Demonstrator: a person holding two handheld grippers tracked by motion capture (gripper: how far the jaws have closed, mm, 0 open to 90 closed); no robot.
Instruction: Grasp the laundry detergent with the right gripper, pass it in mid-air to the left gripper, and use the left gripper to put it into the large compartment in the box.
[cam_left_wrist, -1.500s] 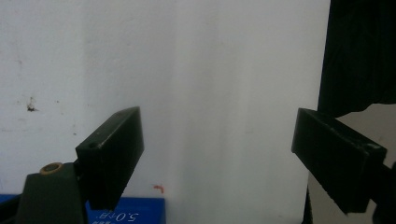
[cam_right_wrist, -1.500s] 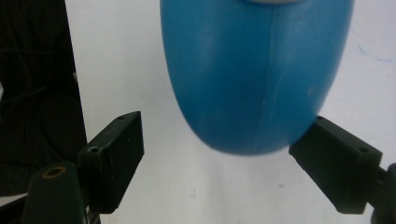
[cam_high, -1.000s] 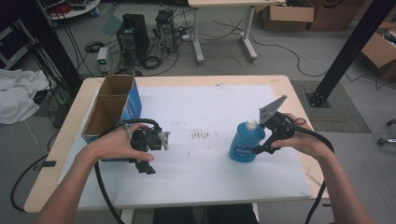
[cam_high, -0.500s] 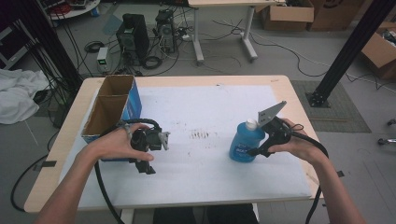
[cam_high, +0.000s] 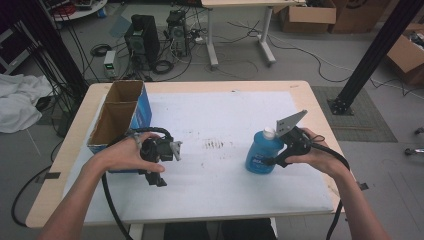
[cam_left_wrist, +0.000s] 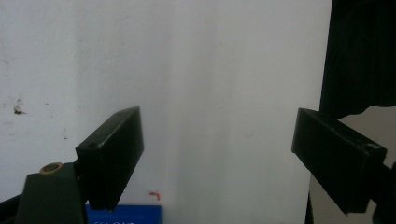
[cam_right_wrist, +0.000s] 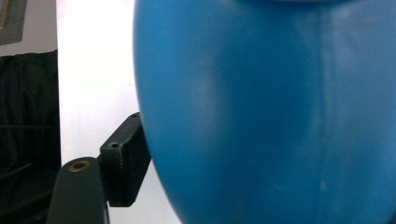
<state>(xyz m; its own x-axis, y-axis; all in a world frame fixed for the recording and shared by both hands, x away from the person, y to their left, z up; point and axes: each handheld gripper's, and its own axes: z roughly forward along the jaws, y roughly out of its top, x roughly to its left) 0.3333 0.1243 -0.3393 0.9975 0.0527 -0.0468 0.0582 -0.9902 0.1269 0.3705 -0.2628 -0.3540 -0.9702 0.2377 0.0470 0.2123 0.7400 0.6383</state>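
— Closing in: since the earlier frames the right gripper (cam_high: 272, 161) has had its black jaws drawing together around the blue plastic bottle with a white cap (cam_high: 261, 151), and the hand behind it has barely shifted. The bottle has kept its place, right of centre in the high view.

— Is the bottle actually gripped?

— In the right gripper view the bottle's rounded blue wall (cam_right_wrist: 271, 116) takes up most of the frame, and the one visible black pad (cam_right_wrist: 125, 163) at lower left lies right against it. The other pad is hidden behind the bottle. So the jaws are about half closed and appear to press on the bottle's lower body.

— How is the bottle standing?

— Upright on the white sheet covering the wooden table (cam_high: 310, 97), cap up, with the gripper's grey three-cornered plate (cam_high: 289, 121) just beside its top right.

— And the left side?

— The left gripper (cam_high: 162, 167) is in the person's left hand (cam_high: 120, 155), left of centre in the high view, unmoved from before. In the left gripper view its two black pads (cam_left_wrist: 112, 154) stand wide apart with only white sheet between them; it holds nothing.

— Anything near it?

— The open blue-sided cardboard box (cam_high: 122, 112) sits just above and left of that hand, at the table's left edge, well apart from the bottle.
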